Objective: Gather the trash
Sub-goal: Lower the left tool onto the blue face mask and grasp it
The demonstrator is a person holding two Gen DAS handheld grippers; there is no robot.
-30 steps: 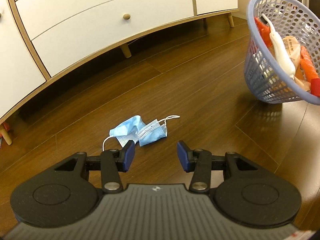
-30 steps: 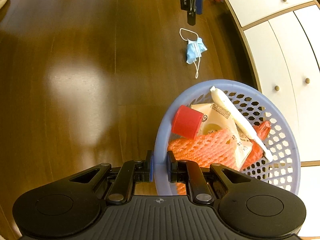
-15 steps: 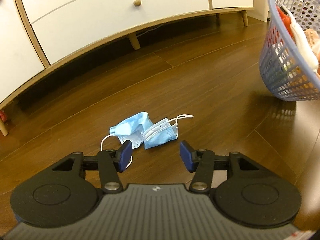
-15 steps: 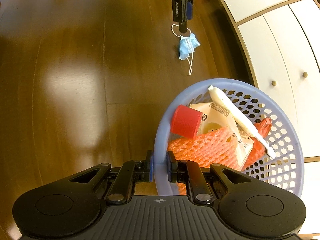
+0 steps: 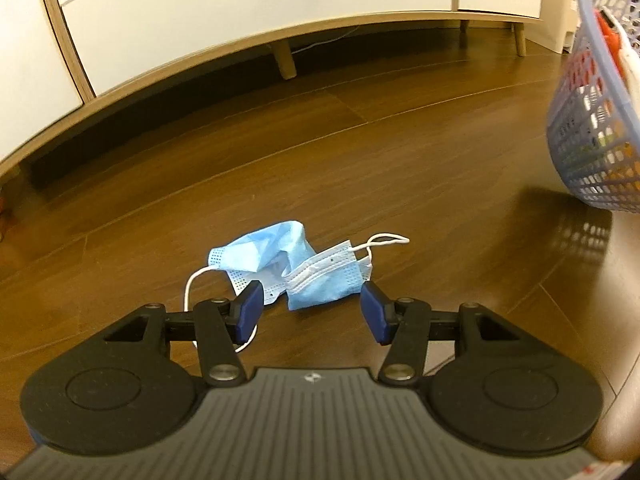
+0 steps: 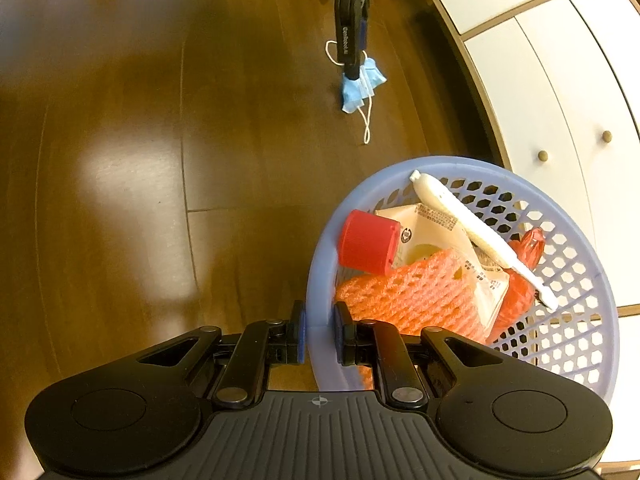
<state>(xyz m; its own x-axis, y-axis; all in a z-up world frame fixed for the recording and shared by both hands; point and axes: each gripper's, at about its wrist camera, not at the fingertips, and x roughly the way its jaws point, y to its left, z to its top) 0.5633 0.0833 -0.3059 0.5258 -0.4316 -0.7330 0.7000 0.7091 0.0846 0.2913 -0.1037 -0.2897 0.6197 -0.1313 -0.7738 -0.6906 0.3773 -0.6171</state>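
A crumpled blue mask [image 5: 294, 264] lies on the wooden floor [image 5: 400, 168], its white ear loops trailing to either side, in front of a white cabinet [image 5: 256, 12] on short legs. It is the only loose piece of trash that either view shows on the floor.

The left gripper [image 5: 312, 312] is low over the mask with its fingers spread wide apart, one blue pad at each side of the mask's near edge, holding nothing. One loop runs under the left finger. From the right wrist view the left gripper [image 6: 354, 74] appears to reach the mask [image 6: 362, 86] from above, though whether it already touches the fabric cannot be told.

The right gripper [image 6: 319, 338] has its fingers closed on the rim of a lavender basket [image 6: 592, 360], one finger inside and one outside the wall. The basket is held tilted above the floor, well apart from the mask. It already holds a red cap [image 6: 368, 246], orange foam netting [image 6: 416, 298], a printed packet [image 6: 436, 232], a white tube [image 6: 472, 232] and a red wrapper [image 6: 524, 248].

Most of the collecting therefore seems done. What appears left is to close on the mask, lift it with its dangling loops, and drop it into the basket.
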